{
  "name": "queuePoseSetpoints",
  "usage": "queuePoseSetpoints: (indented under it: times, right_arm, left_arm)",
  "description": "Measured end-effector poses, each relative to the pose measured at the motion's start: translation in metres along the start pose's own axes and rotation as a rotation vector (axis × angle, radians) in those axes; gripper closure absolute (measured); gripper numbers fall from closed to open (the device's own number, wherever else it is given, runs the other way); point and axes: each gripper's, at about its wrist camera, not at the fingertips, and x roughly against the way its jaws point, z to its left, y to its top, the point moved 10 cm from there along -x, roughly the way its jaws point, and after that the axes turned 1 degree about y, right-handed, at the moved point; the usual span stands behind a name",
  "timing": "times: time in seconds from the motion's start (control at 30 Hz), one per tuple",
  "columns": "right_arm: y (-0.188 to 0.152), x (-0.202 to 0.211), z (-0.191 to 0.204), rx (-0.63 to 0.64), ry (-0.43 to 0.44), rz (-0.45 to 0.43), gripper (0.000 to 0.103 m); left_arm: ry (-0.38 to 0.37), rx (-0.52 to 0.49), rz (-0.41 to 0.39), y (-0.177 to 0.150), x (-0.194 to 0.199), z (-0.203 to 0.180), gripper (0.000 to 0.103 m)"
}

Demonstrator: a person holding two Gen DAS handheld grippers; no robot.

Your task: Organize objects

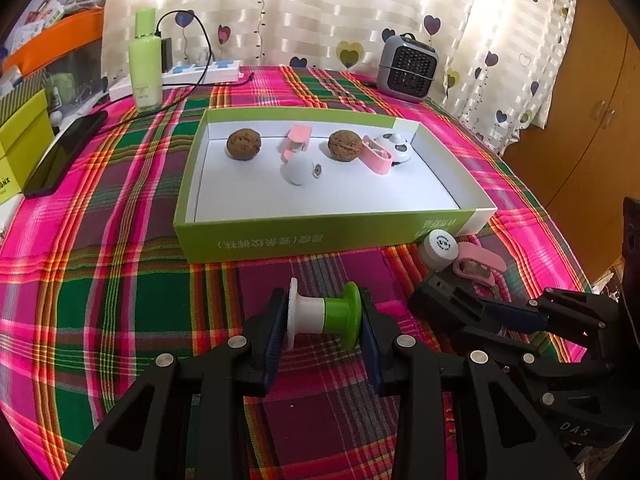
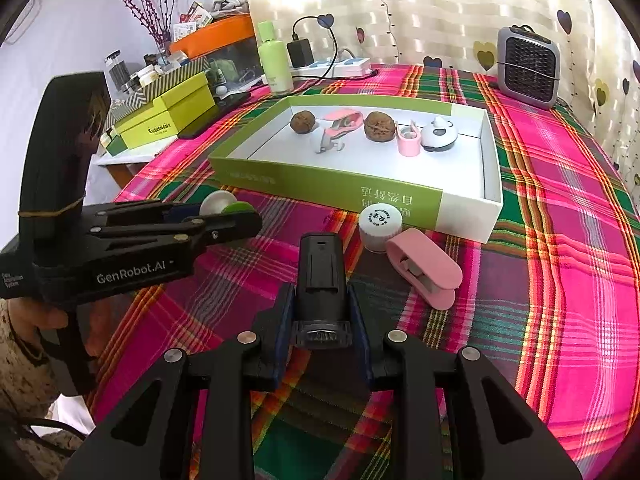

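My left gripper (image 1: 324, 320) is shut on a green and white spool-shaped piece (image 1: 324, 316), held just above the plaid cloth in front of the green tray (image 1: 320, 236). My right gripper (image 2: 320, 320) is shut on a black device (image 2: 320, 280); it also shows in the left wrist view (image 1: 448, 300). The tray holds two walnuts (image 1: 244, 143) (image 1: 345, 145), a white ball (image 1: 301, 168), pink clips (image 1: 377, 156) and a panda-shaped piece (image 1: 396, 146). A white bottle cap (image 2: 378, 222) and a pink clip (image 2: 426, 274) lie on the cloth just before the tray.
A green lotion bottle (image 1: 145, 60), a power strip (image 1: 200, 72) with a cable, and a grey heater (image 1: 408, 68) stand at the back. A black phone (image 1: 64, 152) and a green box (image 1: 20, 152) lie at the left. A wooden cabinet (image 1: 592, 112) is at the right.
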Motion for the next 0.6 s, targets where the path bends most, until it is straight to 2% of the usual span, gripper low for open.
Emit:
queuePoseSetpoints:
  times: [0.33,0.47,0.6]
  right_arm:
    - [0.004,0.004,0.003,-0.014,0.034,-0.019,0.075]
    - [-0.001,-0.002,0.001,0.009,0.002,0.008,0.075]
    - [-0.001,-0.006,0.005,0.025,0.009,0.024,0.075]
  left_arm:
    - [-0.002,0.006,-0.018,0.006,0.005,0.001,0.071]
    - [-0.003,0.014,-0.018,0.006,0.004,0.003,0.071]
    - [-0.002,0.016,-0.015,0.005,0.003,0.004,0.071]
